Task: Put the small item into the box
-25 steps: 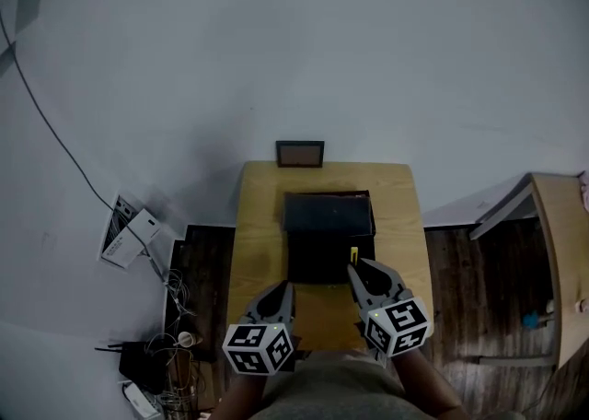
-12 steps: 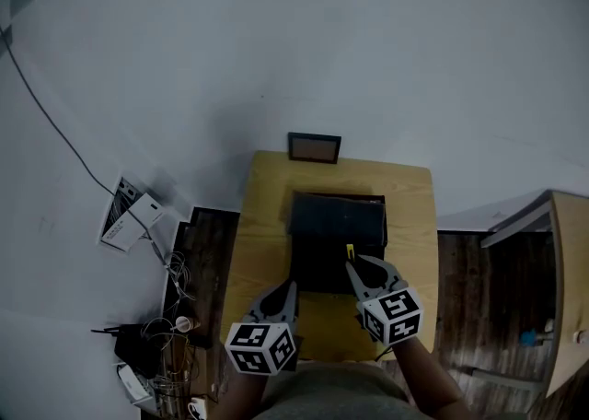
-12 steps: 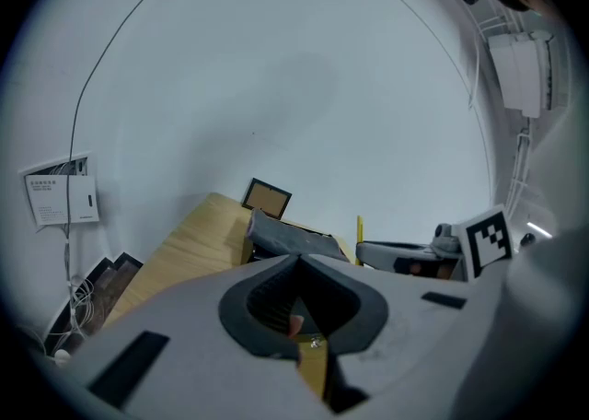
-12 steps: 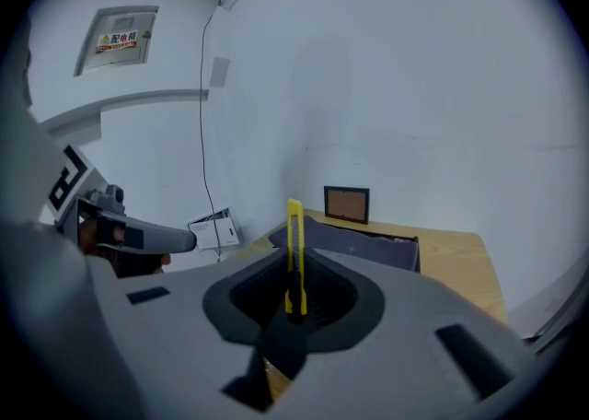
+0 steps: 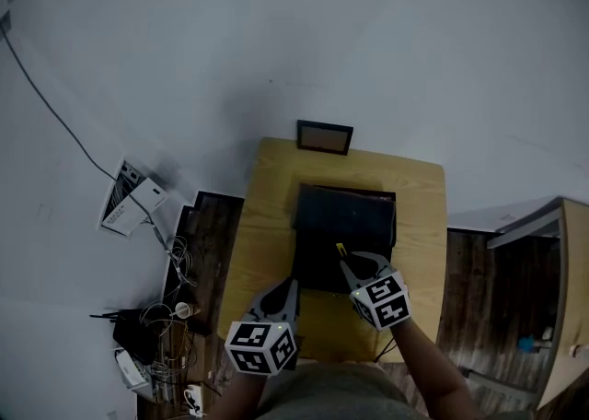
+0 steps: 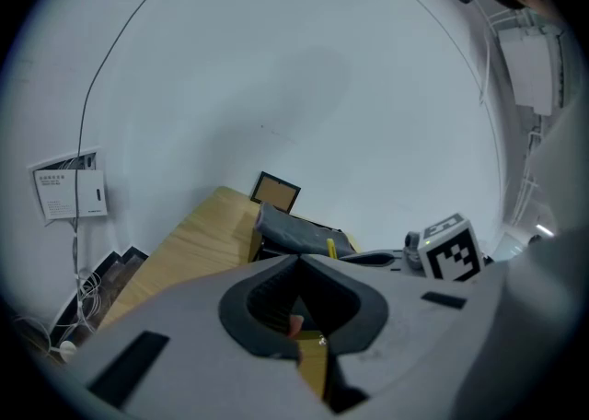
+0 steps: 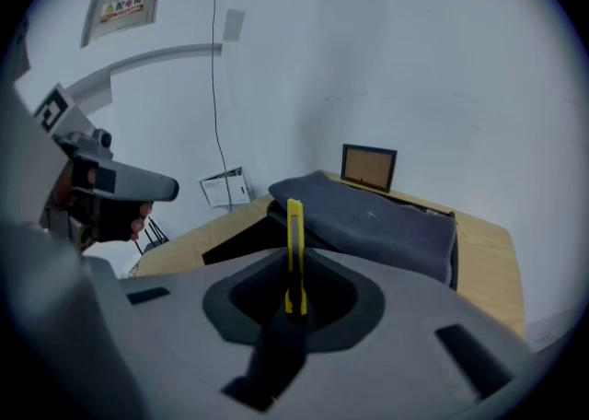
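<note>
A black box point(image 5: 321, 269) stands open on the wooden table point(image 5: 262, 225), its grey lid point(image 5: 346, 215) folded back at the far side. My right gripper point(image 5: 353, 262) is shut on a thin yellow item point(image 5: 340, 250), which sticks up from between its jaws over the box's near right part. In the right gripper view the yellow item point(image 7: 294, 225) stands upright in front of the lid point(image 7: 377, 220). My left gripper point(image 5: 289, 285) hovers at the box's near left edge, shut, with nothing held. In the left gripper view its tips point(image 6: 299, 260) meet.
A small framed panel point(image 5: 324, 137) leans against the wall at the table's far edge. On the dark floor to the left lie cables and devices point(image 5: 156, 344), and a white sheet point(image 5: 129, 197) leans on the wall. A second wooden table point(image 5: 575, 298) stands at the right.
My right gripper has carried the yellow item forward and to the left, further over the open box. The left gripper has stayed in place. The head view has shifted a little.
</note>
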A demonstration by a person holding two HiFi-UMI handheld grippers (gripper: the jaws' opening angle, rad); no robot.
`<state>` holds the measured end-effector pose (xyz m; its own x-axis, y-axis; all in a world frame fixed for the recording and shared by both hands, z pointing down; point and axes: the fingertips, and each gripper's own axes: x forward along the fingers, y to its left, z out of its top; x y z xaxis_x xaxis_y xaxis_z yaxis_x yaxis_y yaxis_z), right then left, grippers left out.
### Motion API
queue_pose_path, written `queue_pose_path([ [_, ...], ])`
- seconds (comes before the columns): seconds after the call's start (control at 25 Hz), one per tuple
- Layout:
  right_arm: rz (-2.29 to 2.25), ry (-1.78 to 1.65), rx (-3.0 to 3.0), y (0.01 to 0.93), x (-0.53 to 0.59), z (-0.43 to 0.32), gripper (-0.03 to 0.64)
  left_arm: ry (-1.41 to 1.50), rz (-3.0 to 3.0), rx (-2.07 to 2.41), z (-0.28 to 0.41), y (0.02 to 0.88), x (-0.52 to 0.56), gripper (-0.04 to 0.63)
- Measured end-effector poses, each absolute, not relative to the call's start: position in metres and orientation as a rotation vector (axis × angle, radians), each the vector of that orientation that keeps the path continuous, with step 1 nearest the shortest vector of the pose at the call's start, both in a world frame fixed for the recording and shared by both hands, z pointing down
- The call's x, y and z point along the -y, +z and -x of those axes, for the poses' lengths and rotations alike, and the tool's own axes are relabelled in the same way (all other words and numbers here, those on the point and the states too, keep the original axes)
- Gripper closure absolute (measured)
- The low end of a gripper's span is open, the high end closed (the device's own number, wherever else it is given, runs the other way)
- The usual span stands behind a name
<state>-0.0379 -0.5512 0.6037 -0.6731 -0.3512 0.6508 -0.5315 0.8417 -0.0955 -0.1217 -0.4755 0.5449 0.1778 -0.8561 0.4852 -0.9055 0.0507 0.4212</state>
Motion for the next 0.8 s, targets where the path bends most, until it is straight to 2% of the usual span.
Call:
queue_pose_path([
  [0.44,-0.423,0.336,2.145,0.674,0.543,0.055,0.574,0.119,-1.757,1.688,0.126,0.553,0.47,0.592],
  [0.8,-0.38,0.254,2.032,0.695,0.542,0.058,0.578,0.128,-1.767,1.685,0.127,0.552,0.469,0.592],
])
